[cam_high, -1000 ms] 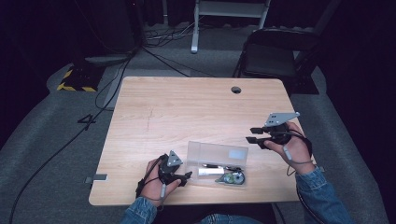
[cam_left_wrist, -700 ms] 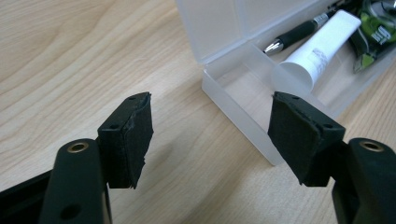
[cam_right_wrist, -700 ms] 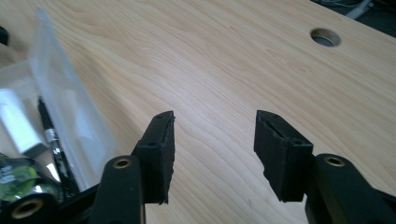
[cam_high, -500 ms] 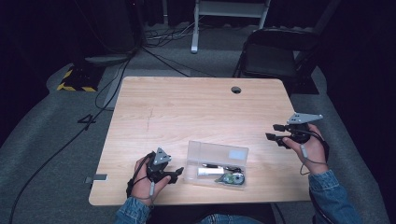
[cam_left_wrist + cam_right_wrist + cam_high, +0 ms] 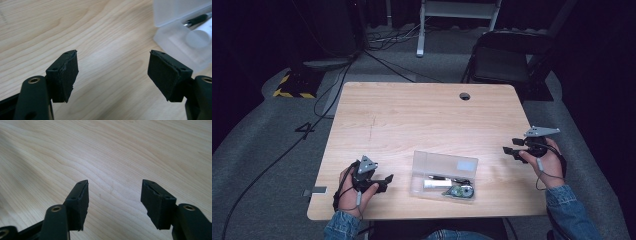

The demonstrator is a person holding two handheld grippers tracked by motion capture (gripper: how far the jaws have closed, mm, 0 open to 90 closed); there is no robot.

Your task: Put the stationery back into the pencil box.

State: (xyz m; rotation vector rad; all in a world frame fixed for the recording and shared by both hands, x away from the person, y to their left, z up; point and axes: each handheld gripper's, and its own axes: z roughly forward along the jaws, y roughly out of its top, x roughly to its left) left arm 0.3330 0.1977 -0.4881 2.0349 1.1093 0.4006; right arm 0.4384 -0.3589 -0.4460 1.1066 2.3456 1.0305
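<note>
**Clear plastic box lies open between two released grippers**

A clear plastic box (image 5: 444, 175) sits near the front edge of the surface (image 5: 422, 120), its hinged lid (image 5: 446, 162) laid back flat behind the tray. Inside the tray lie a white cylinder (image 5: 437, 184), a dark pen (image 5: 447, 178) and a small greenish object (image 5: 460, 191) too small to identify. In the left gripper view the box (image 5: 185, 37) shows at upper right as frosted, translucent plastic with rounded corners, the pen's black barrel (image 5: 197, 19) and the white cylinder's round end (image 5: 197, 37) visible through it.

The surface is pale wood-grain laminate, rectangular with rounded corners, with a round cable hole (image 5: 465, 96) near its far edge.

The left hand-held gripper (image 5: 384, 180) rests low just left of the box, not touching it; its jaws have just been opening and stand apart with nothing between them. The right hand-held gripper (image 5: 510, 151) is well to the right of the box, near the surface's right edge, likewise released, jaws just opened and bare wood between its black, rough-faced pads (image 5: 80, 205).
</note>
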